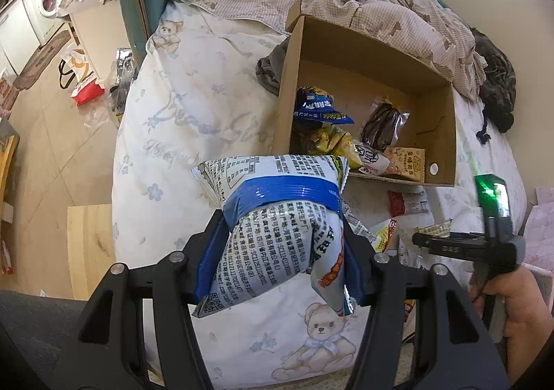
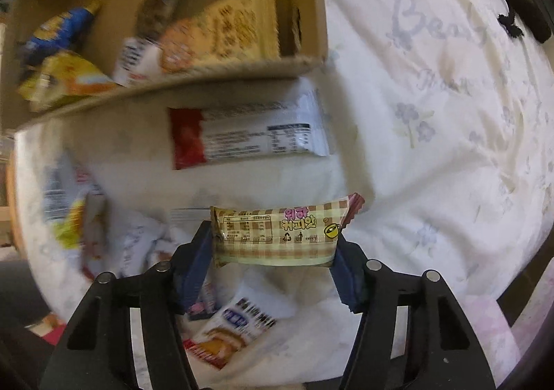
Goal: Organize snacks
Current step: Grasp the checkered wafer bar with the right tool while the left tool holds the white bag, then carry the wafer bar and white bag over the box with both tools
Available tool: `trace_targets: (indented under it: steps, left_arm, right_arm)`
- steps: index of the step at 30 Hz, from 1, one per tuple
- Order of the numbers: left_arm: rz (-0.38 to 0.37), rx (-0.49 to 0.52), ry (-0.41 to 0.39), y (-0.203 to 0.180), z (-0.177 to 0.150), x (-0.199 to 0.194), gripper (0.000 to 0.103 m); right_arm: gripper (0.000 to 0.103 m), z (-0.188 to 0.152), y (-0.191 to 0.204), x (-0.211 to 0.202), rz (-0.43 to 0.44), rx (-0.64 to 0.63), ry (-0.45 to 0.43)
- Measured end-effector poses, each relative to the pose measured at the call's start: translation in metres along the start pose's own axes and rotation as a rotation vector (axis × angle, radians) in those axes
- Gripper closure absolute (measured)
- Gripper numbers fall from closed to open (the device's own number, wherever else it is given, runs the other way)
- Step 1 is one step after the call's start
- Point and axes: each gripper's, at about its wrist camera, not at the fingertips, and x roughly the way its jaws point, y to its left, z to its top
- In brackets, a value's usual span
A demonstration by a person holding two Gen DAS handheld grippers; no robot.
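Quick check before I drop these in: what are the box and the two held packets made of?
Box: plain brown cardboard, matte, creased flap and raw edges. Blue-banded bag in the left gripper: glossy plastic film, crinkled and shiny. Checked packet in the right gripper: shiny printed film wrapper, probably plastic.

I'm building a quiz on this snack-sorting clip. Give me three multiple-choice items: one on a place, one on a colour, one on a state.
1. Where does the cardboard box stand?
A. on the bed
B. on the floor
C. on a shelf

2. What colour is the band across the white bag in the left tongs?
A. red
B. blue
C. green

3. What are the right tongs doing?
A. hanging empty
B. pressing the box
C. gripping a checked snack bar

Answers: 1 A, bedsheet lies around it; 2 B, the band is blue; 3 C, both pads press the bar's ends.
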Motion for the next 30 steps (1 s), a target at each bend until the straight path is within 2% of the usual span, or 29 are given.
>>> trace_targets:
  steps: [6,10,14,18,21,30]
  left_arm:
    - [0.024,0.014,0.001,-0.002,-0.002,0.003,0.047]
    - [0.041,0.018,-0.005,-0.003,-0.003,0.005,0.047]
    - [0.063,0.030,-0.035,-0.004,-0.003,0.003,0.047]
    - [0.084,0.038,-0.066,-0.004,-0.001,-0.001,0.047]
    - [0.071,0.030,-0.072,-0.005,0.006,-0.006,0.047]
    - [0.091,0.121,-0.178,-0.045,0.057,-0.012,0.047]
  right_arm:
    - [0.039,-0.007,0.005,-0.045,0.143,-0.004,-0.093]
    - [0.039,-0.018,0.018,-0.080,0.261,-0.037,-0.191]
    - [0.039,-0.014,0.024,-0.104,0.325,-0.063,-0.259]
    - [0.039,-0.017,0.026,-0.115,0.375,-0.078,-0.336]
    - [0.039,-0.019,0.031,-0.121,0.399,-0.075,-0.392]
    - [0.039,0.003,0.027,-0.134,0.437,-0.028,-0.541]
